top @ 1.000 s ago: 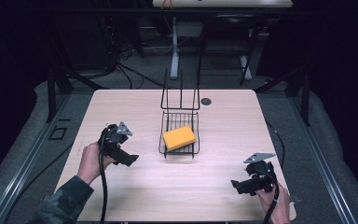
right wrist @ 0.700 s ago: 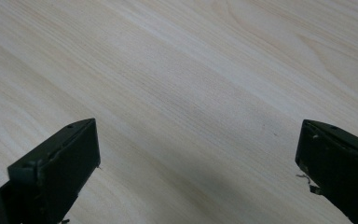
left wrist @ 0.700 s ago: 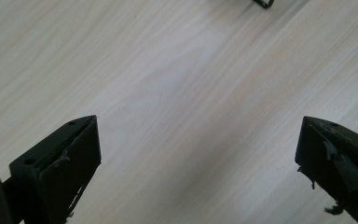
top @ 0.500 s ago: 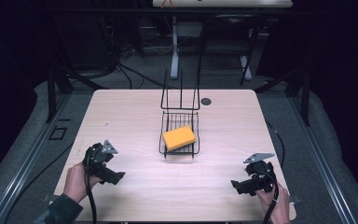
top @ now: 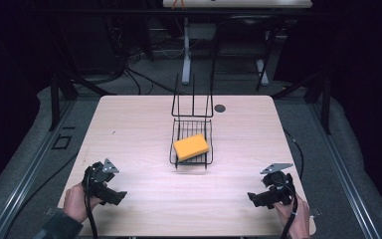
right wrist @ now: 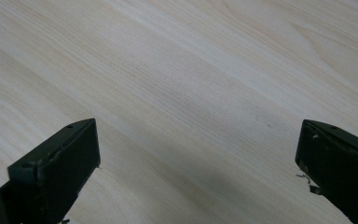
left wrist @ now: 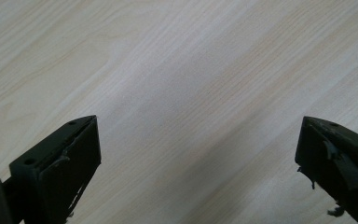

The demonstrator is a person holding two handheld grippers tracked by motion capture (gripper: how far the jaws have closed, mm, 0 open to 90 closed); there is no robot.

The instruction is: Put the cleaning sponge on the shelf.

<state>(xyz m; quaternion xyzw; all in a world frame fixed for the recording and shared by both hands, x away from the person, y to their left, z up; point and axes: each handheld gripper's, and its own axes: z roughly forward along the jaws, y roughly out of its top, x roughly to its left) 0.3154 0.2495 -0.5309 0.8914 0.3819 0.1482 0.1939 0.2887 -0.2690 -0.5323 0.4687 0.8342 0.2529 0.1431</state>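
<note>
While both hands are resting low at the near edge of the tabletop point(top: 129, 119), I am holding the left tongs point(top: 117, 197) at the near left corner and the right tongs point(top: 254, 199) at the near right corner — well apart from each other. Through the left gripper view I am seeing the two black jaws standing wide apart over bare pale wood, with nothing between them; the right gripper view is showing the same, jaws spread and only wood grain underneath. Neither pair is touching anything besides the air above the board.

The orange sponge point(top: 191, 147) is lying tilted inside the black wire basket point(top: 179, 127), which is standing near the middle of the tabletop, slightly toward the far side, its tall wire back rising behind the sponge. Both tongs are sitting well clear of the basket — one to each side and nearer to me. A small dark round disc point(top: 220, 108) is lying just right of the basket's back.
</note>
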